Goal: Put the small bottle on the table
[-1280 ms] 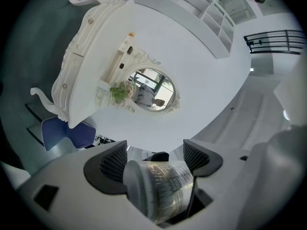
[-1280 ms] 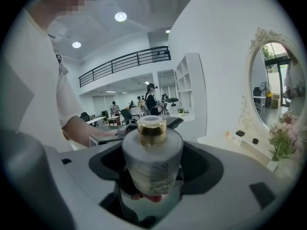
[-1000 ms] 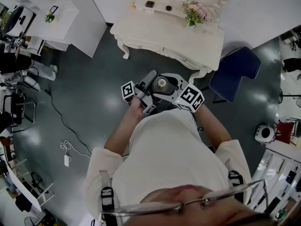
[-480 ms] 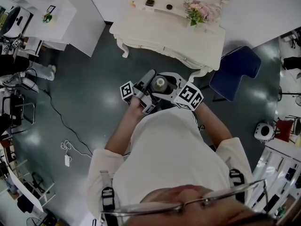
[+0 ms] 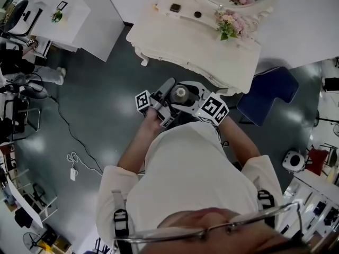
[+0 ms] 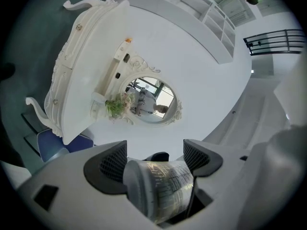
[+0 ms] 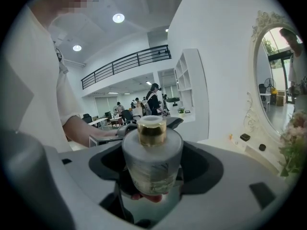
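Note:
The small bottle (image 5: 181, 93), frosted with a gold cap, is held in the air in front of the person's chest. Both grippers close on it from opposite sides. My left gripper (image 5: 170, 96) grips it across the body (image 6: 160, 188), its meshed pads tight on both sides. My right gripper (image 5: 188, 98) also has its jaws pressed against the bottle (image 7: 152, 163), which stands cap-up between them. The white ornate dressing table (image 5: 185, 38) stands just ahead, below and beyond the bottle; it also shows in the left gripper view (image 6: 81, 80) and as the table's edge (image 7: 247, 150) at right.
On the table's back shelf sit small dark items (image 5: 175, 7) and a flower bunch (image 5: 229, 23) under an oval mirror (image 6: 149, 98). A blue chair (image 5: 265, 89) stands right of the table. A cable (image 5: 71, 142) lies on the dark floor at left.
Both grippers and the bottle have stayed put near the chest. The head view has shifted a little, so the table now sits slightly further right in the picture.

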`<state>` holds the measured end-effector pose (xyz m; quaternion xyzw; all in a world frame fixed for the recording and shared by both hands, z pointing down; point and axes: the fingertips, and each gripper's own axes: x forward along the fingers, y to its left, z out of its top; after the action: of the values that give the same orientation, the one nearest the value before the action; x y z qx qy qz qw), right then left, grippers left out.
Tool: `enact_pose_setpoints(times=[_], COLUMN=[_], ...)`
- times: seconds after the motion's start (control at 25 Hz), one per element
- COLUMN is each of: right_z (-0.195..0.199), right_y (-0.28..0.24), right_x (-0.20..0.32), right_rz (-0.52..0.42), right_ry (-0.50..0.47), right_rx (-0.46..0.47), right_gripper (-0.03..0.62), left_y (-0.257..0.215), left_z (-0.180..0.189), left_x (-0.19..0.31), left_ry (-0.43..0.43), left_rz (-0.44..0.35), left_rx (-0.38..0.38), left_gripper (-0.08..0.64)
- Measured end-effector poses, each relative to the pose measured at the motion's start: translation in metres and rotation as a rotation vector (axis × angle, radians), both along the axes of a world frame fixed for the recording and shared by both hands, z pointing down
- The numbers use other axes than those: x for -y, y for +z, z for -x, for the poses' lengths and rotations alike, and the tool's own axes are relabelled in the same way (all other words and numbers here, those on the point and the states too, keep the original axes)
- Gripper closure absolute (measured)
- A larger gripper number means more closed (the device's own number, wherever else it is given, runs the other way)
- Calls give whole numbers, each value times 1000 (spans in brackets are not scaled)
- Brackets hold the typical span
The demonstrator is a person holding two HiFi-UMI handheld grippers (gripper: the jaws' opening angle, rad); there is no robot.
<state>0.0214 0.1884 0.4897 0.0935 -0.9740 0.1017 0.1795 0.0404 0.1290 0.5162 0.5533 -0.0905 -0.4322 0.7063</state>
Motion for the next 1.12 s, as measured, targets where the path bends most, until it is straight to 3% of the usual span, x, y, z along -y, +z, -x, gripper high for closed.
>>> enact_pose_setpoints(times=[0.64,1.12], right_z=[-30,-31], right_y=[10,9], right_x=[111,156], right_rz=[22,52], right_ry=[-97,-82], right_rx=[8,13], right_gripper=[252,252], left_y=[11,7], left_z=[-24,-26], left_x=[112,158], left_ry=[-92,-88], left_rz=[20,51], left_rx=[18,30], left_gripper=[192,192])
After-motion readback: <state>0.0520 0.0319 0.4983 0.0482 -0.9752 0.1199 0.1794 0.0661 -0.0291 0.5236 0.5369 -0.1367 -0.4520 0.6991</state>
